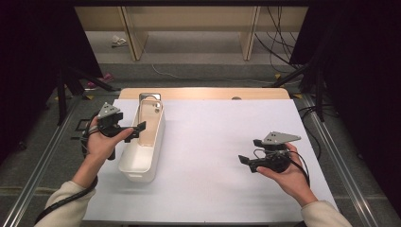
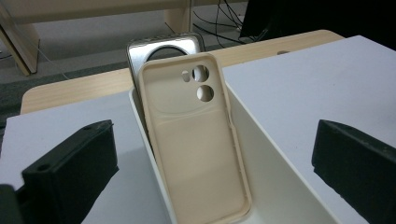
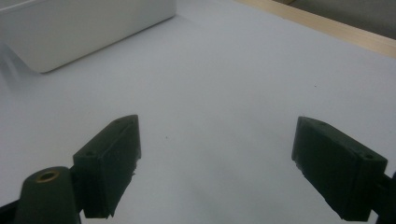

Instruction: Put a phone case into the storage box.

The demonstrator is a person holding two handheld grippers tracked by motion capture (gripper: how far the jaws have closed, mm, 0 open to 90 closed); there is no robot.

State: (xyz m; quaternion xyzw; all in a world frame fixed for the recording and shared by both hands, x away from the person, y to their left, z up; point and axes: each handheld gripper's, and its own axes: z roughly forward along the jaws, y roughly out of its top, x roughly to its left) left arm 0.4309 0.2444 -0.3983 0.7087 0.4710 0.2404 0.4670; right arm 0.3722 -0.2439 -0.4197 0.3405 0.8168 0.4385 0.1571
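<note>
Beige phone case [image 2: 196, 140] stands tilted inside the white bin [image 1: 152, 156], leaning back against a second, silver-edged case [image 2: 163, 46] at the bin's far end; camera cut-outs are uppermost, hollow side facing the left tool [image 1: 124, 130]. Left gripper view: the beige case sits straight ahead of the left tool, between the lines of its two black jaws but beyond their tips — nothing touches the pads. Jaws spread wide, released. High view: the left tool is held level at the bin's left wall, its jaw tips reaching over the rim about midway along the bin.

Right tool [image 1: 247, 161] is held well apart from the bin, off to the right over the bare white surface [image 1: 227, 132], pointing toward the left tool's side. Right gripper view: its jaws stand wide apart, released, with only the white sheet between them; a corner of the bin lies far ahead of it, up and to its left.

Wooden edge of the surface shows beyond the white sheet, past the bin's far end — cables lie on the floor further back
</note>
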